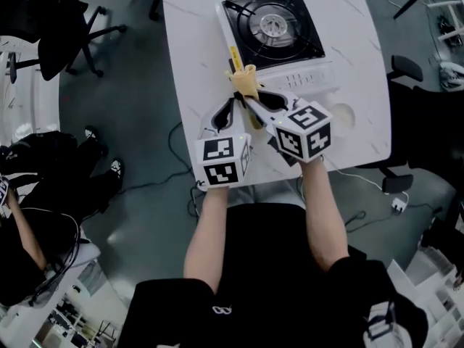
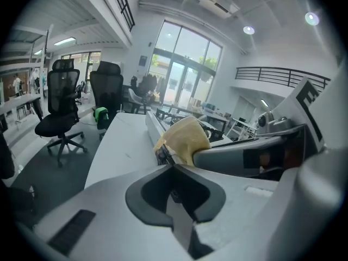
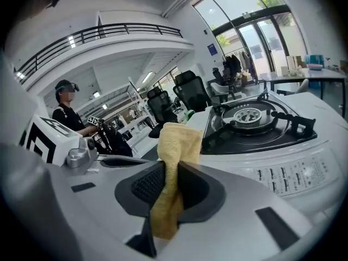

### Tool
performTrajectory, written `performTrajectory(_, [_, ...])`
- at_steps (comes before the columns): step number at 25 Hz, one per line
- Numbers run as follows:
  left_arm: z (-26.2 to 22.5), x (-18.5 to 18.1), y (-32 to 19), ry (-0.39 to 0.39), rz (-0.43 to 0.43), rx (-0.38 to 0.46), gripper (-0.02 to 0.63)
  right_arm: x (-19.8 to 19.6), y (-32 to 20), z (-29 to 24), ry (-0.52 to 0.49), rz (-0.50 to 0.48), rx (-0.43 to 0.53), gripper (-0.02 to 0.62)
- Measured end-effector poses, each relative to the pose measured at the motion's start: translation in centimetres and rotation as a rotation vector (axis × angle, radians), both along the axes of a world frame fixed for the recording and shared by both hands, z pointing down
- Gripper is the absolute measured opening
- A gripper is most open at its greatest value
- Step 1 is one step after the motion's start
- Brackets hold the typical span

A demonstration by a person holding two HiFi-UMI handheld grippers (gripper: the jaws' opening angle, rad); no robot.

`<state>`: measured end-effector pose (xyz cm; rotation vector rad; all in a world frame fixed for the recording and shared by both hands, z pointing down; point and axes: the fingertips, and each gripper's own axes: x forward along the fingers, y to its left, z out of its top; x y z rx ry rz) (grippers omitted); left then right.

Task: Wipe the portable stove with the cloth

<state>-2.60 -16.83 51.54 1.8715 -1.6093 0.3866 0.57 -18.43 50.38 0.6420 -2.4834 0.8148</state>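
The portable stove (image 1: 272,27) is white with a black top and a round burner, and it stands at the far middle of the white table (image 1: 188,49). A yellow cloth (image 1: 245,82) sticks up in front of the stove's near left corner. My right gripper (image 1: 247,98) is shut on the cloth (image 3: 174,140), which hangs through the jaws with the stove (image 3: 255,121) just beyond. My left gripper (image 1: 232,104) sits close beside it, shut, its tips (image 2: 172,165) right below the cloth (image 2: 185,137). I see nothing between its jaws.
Black office chairs (image 1: 69,27) stand on the floor to the left, and another chair (image 1: 406,67) is on the right. A seated person (image 1: 29,194) is at lower left. Cables (image 1: 174,140) lie on the floor by the table's left edge.
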Motion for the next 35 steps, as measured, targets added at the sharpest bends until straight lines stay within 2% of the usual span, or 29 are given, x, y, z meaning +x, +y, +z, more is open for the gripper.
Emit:
performTrajectory(8, [0.3,0.5,-0.1,-0.019,-0.012,-0.016,-0.006,0.5,-0.8,0.5,0.069,0.003,0.014,0.058])
performTrajectory(14, [-0.4,3.2,-0.8,-0.041,0.04,0.014,-0.005,3.2,-1.9,0.6,0.097,0.036,0.022,0.059])
performTrajectory(26, [-1.4,6.7,-2.2,-0.029,0.087,0.04,-0.005,8.7,-4.1,0.6,0.138,0.129,0.019,0.059])
performTrajectory(35, [-0.9,10.1,-2.8,-0.009,0.157,0.026,-0.006,13.0,-5.6,0.7,0.163,0.21,0.008,0.06])
